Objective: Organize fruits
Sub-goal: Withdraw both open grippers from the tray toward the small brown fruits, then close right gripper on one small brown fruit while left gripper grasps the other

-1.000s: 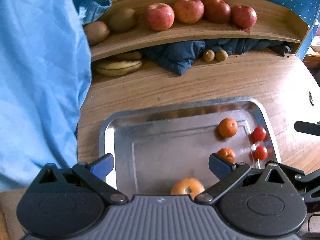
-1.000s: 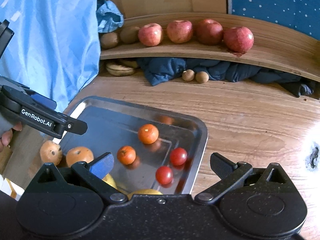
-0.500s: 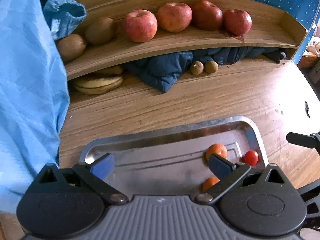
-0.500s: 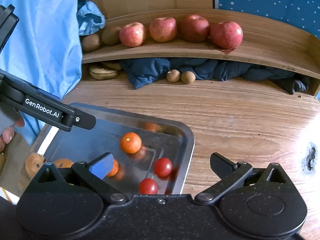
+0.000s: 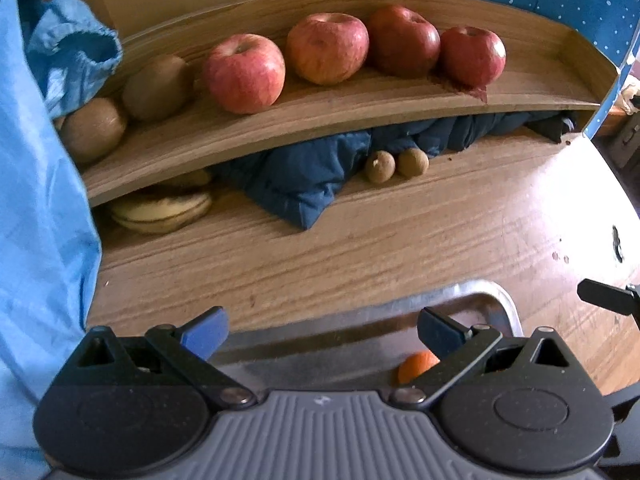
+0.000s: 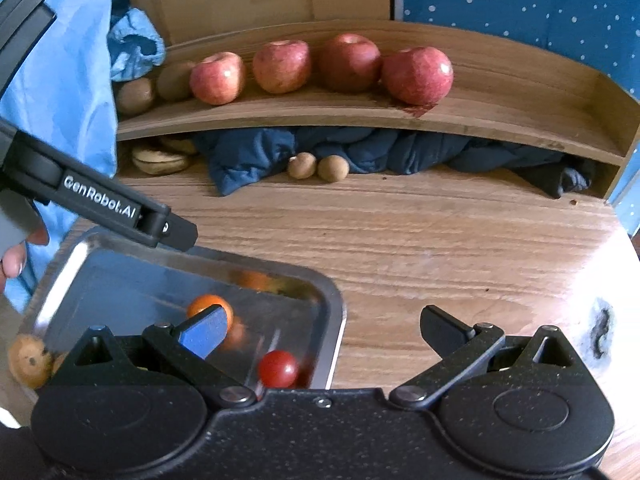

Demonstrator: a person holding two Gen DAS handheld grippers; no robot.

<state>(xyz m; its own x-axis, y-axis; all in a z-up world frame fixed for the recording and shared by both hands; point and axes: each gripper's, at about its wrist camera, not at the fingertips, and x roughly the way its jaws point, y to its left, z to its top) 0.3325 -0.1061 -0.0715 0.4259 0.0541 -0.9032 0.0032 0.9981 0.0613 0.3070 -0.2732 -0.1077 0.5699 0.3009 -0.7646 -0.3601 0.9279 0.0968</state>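
A steel tray (image 6: 334, 320) lies on the wooden table and holds a small orange (image 6: 204, 306), a cherry tomato (image 6: 278, 368) and a spotted brown fruit (image 6: 28, 356) at its left end. In the left wrist view only the tray's far rim (image 5: 480, 292) and one orange (image 5: 416, 364) show. My left gripper (image 5: 322, 330) is open and empty above the tray's far edge. My right gripper (image 6: 324, 332) is open and empty over the tray's right edge. Several red apples (image 5: 244, 72) and kiwis (image 5: 154, 86) sit on the wooden shelf (image 5: 360, 116).
Under the shelf lie bananas (image 5: 160, 212), a dark blue cloth (image 5: 312, 184) and two small brown fruits (image 5: 394, 164). A light blue garment (image 5: 40, 220) hangs at the left. A hand (image 6: 16, 252) holds the left gripper's handle. Bare wooden table (image 6: 460, 248) stretches between tray and shelf.
Both grippers have moved forward and up toward the shelf, so the tray has slid down in both views and the apples look larger. Both stay open.
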